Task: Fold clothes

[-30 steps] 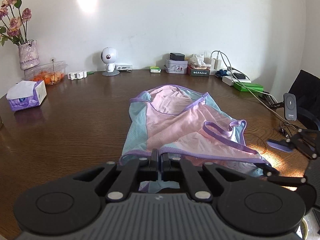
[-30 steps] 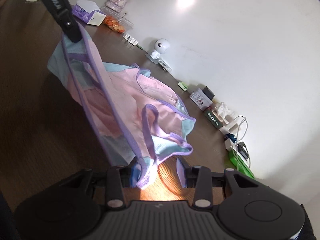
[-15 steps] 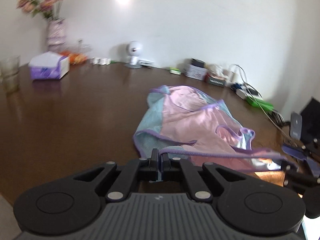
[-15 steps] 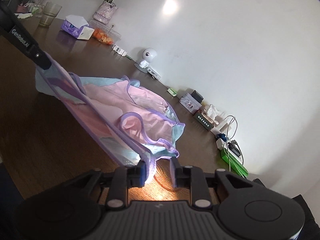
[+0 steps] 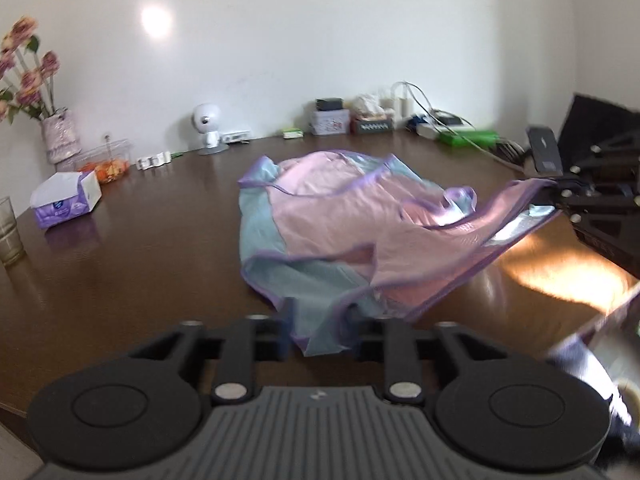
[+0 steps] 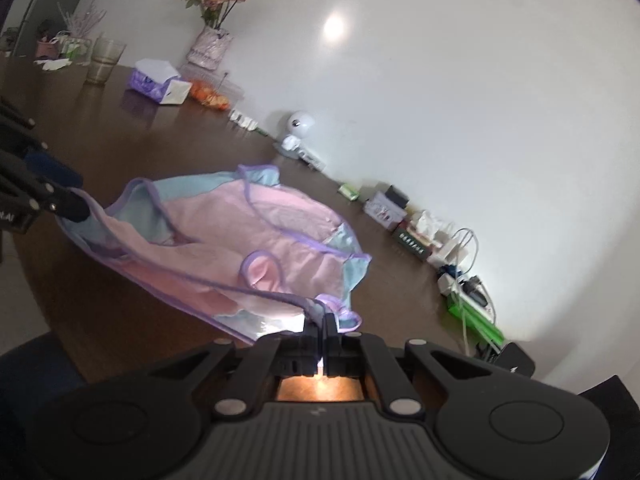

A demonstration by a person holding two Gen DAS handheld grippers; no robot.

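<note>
Left wrist view: left gripper (image 5: 320,316) low over the near edge of the dark brown wooden table (image 5: 120,264). Jaws opening, standing apart at a middling gap. A corner of the pink, pale-blue and purple-trimmed thin fabric garment (image 5: 340,216) lies between the fingers; pads not pressing it. Garment rumpled across the table's middle, one side drawn up off the wood toward the right edge, where the right gripper (image 5: 560,192) holds the purple hem. Along the far edge: white round camera on a stand (image 5: 207,128), boxes, cables. Near the left edge: purple-and-white tissue box (image 5: 66,200), clear drinking glass (image 5: 8,232).

Right wrist view: right gripper (image 6: 323,324) clamped fully together on the purple hem; cloth runs taut from its tips across to the left gripper's black fingertip (image 6: 72,206) at the garment's opposite corner. Pink centre panel sags between the two, touching the table. Vase of dried pink roses (image 6: 212,40) by the far edge.

Risks, as judged: with the left jaws letting go, the taut line goes slack and that corner may drop crooked, leaving the hem skewed and the next fold uneven. One-sided pull from the right could drag the whole garment toward the right edge or bunch the pink panel. Thin fabric may slip from the narrow pinch.
</note>
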